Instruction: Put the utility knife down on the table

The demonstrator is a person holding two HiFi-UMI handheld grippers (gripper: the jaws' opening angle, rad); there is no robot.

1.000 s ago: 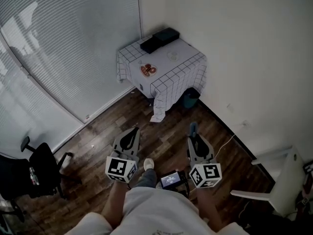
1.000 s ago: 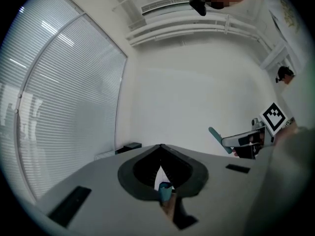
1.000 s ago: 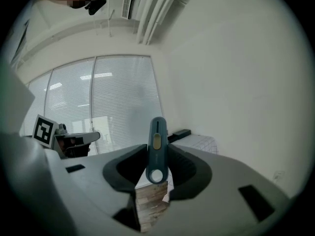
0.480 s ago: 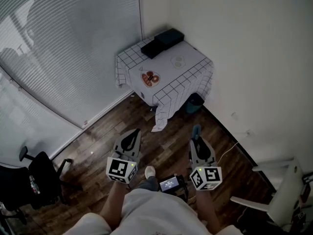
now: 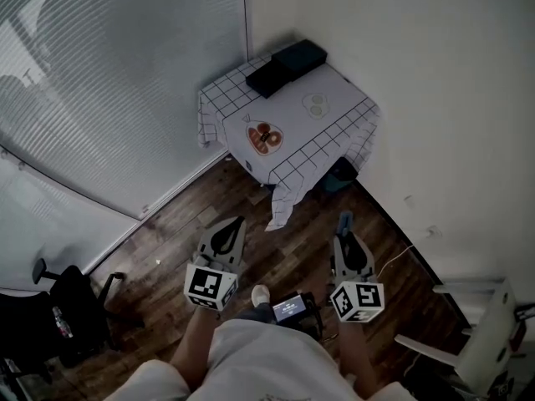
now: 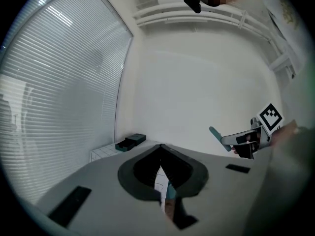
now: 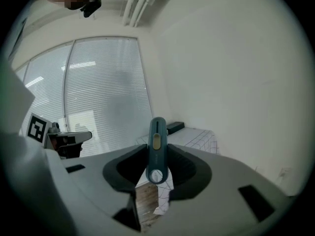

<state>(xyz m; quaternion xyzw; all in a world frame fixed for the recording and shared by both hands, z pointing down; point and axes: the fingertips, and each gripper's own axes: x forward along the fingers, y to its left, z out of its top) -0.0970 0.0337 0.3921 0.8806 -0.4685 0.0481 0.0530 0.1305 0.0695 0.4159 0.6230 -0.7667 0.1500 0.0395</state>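
A teal utility knife point(image 7: 157, 150) with a yellow slider stands upright between the jaws of my right gripper point(image 7: 156, 167), which is shut on it. In the head view the knife point(image 5: 343, 223) sticks out ahead of the right gripper point(image 5: 346, 242), over the wooden floor short of the table. The small table point(image 5: 334, 115) with a white checked cloth stands in the room's corner. My left gripper point(image 5: 231, 228) is shut with nothing in it, also over the floor. From the left gripper view, the jaws point(image 6: 161, 164) meet and the knife point(image 6: 218, 137) shows at the right.
On the table lie two dark boxes point(image 5: 286, 66), an orange plate point(image 5: 266, 136) and a pale dish point(image 5: 316, 103). A teal bin point(image 5: 342, 174) sits under the cloth's edge. Window blinds point(image 5: 109, 82) fill the left; a black chair point(image 5: 63, 303) and a white chair point(image 5: 476, 341) flank me.
The table has drawn closer and lower in the head view, so I have stepped toward it. Both grippers keep their pose, the knife still held.
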